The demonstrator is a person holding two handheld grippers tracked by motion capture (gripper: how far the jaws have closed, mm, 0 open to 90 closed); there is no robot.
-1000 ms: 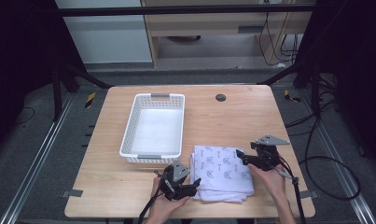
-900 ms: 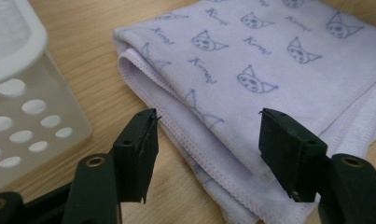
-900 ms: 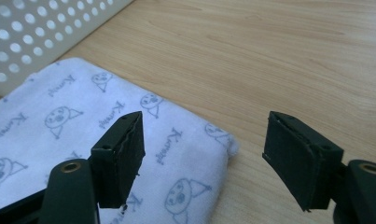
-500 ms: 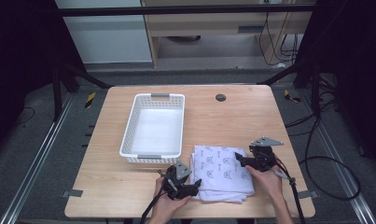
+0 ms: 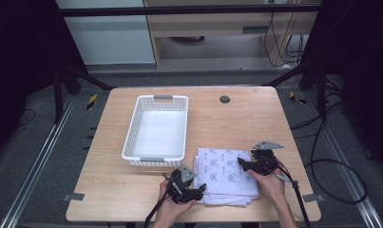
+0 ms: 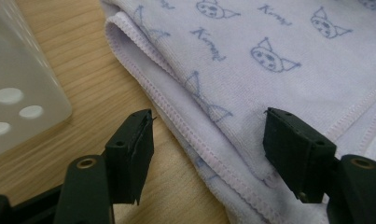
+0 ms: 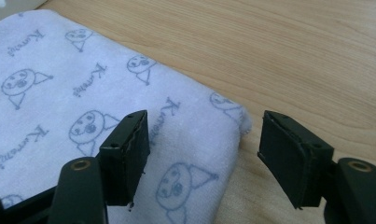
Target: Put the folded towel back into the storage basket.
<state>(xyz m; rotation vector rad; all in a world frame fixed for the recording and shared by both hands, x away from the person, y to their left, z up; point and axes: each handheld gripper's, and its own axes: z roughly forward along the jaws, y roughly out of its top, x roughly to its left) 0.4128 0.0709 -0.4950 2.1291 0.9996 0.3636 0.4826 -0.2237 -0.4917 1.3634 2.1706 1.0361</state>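
Two grippers at the folded towel (image 5: 226,175), one per side. Pale lilac cloth printed with small blue cat faces and script, lying flat on the wooden table (image 5: 246,118), just beside the near right corner of the white perforated basket (image 5: 157,130). Left gripper (image 5: 186,187) low at the towel's near left corner, held in the left hand (image 5: 172,209); jaws spread wide apart in the left gripper view (image 6: 206,158), one over bare wood, the other over the cloth, with the stitched folded edge running between them and nothing pinched. Blurred corner of the basket wall (image 6: 17,88) at that view's left. Right gripper (image 5: 255,164) at the towel's right edge, held in the right hand (image 5: 270,183), grey three-cornered plate on top; jaws likewise wide apart in the right gripper view (image 7: 204,158), one above the printed cloth, the other above the table, the towel's rounded corner (image 7: 232,116) lying between. Whether either pad touches the cloth: cannot tell. Dark round grommet (image 5: 225,99) set in the table, well beyond the towel toward the far edge.
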